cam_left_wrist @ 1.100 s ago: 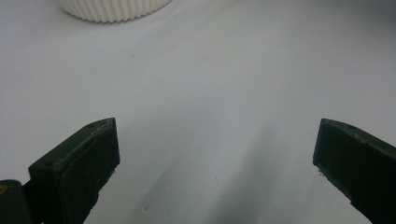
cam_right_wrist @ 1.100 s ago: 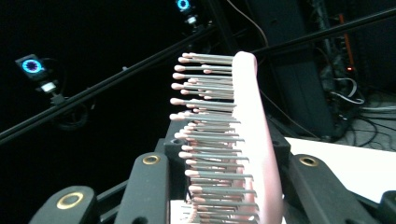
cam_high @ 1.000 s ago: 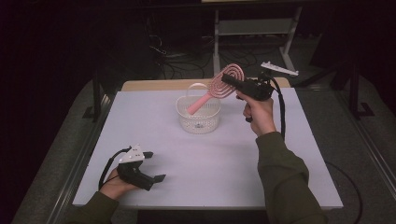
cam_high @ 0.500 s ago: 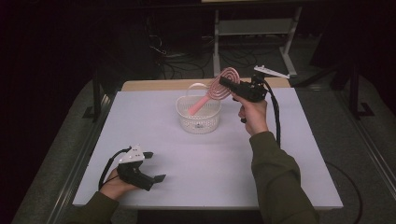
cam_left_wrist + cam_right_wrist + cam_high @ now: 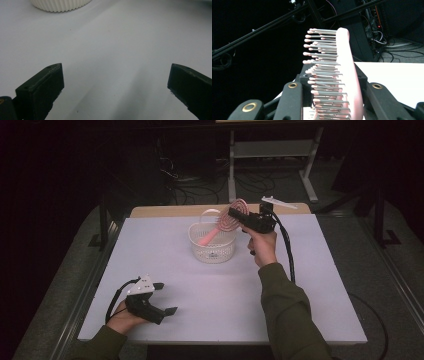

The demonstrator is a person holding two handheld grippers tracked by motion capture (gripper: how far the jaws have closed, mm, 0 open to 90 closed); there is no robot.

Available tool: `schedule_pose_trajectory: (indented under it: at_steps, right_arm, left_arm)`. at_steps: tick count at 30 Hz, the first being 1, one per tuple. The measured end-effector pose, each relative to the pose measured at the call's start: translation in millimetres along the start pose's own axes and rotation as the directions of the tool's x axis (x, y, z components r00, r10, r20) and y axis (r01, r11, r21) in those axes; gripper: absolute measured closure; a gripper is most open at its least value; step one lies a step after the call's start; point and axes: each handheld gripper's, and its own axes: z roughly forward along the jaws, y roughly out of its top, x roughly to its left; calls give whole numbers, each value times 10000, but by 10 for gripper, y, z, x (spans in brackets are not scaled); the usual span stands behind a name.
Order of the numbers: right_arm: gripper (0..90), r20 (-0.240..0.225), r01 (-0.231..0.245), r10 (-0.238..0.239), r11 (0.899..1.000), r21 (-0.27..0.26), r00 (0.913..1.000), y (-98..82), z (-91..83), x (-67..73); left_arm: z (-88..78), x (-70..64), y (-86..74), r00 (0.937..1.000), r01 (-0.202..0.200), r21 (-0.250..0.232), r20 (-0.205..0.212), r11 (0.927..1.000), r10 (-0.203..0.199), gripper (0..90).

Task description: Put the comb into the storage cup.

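Observation:
A pink hairbrush (image 5: pixel 234 216) with a round spiral head hangs tilted over a white ribbed basket (image 5: pixel 212 252) at the table's far middle, its handle slanting down inside the basket rim. My right gripper (image 5: pixel 235 213) is shut on the brush head; in the right gripper view the bristles (image 5: pixel 324 75) point left between the jaws, and my right gripper (image 5: pixel 332 100) clamps the pink back. My left gripper (image 5: pixel 166 298) rests on the white table (image 5: pixel 300 290) at the front left, open and holding nothing. In the left gripper view, my left gripper (image 5: pixel 116 85) faces the basket's base (image 5: pixel 60 5).
A strip of wooden tabletop (image 5: pixel 165 210) shows behind the white sheet. Past the table stand a metal shelf frame (image 5: pixel 270 150) and loose cables (image 5: pixel 185 182) on the dark floor. A black cable (image 5: pixel 286 245) trails from the right gripper along the sleeve.
The right gripper has carried the hairbrush down and to the left, nearer the basket. The left gripper has not moved.

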Motion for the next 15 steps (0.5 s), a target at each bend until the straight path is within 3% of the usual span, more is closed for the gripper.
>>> schedule_pose_trajectory:
  at_steps: [15]
  right_arm:
    - [630,220,51,-58,9995,306,9997,-164,190,23]
  left_arm:
    - [-5,5,0,10000,36,-52,-26,10000,-36,3]
